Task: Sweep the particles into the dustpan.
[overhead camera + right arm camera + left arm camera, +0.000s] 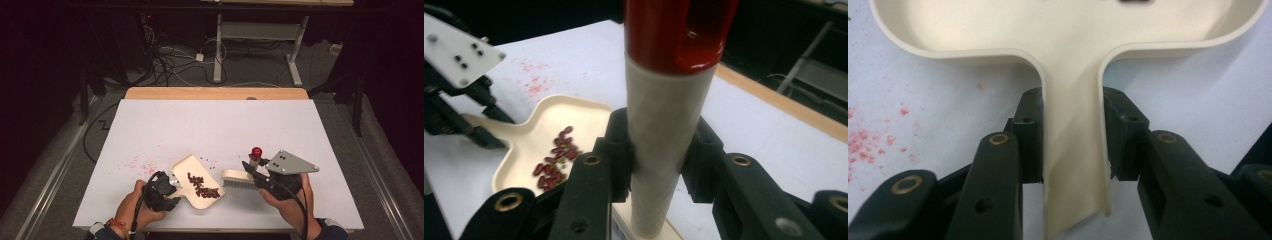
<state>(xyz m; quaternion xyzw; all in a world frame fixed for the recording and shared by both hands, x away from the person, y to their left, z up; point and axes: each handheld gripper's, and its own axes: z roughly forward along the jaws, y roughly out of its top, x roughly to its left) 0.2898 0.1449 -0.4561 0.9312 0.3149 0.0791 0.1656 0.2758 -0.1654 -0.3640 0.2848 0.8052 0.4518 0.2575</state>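
Currently L gripper (1073,150) is clamped on the dustpan (197,186) handle, pads (1029,145) pressing both sides; pan rests on the table (215,125) near front edge, w/ dark red beans (202,186) piled in it. R gripper (659,165) is clamped on the brush (239,178) handle, just below its red cap; bristles sit just beside pan's open lip. Judgement: pan is thin rigid plastic, light, smooth, so grip on the narrow handle seems right but may twist if tipped. Beans are loose, roll easily. Brush is stiff at handle, soft at bristles. Red smears (137,162) to pan's left.
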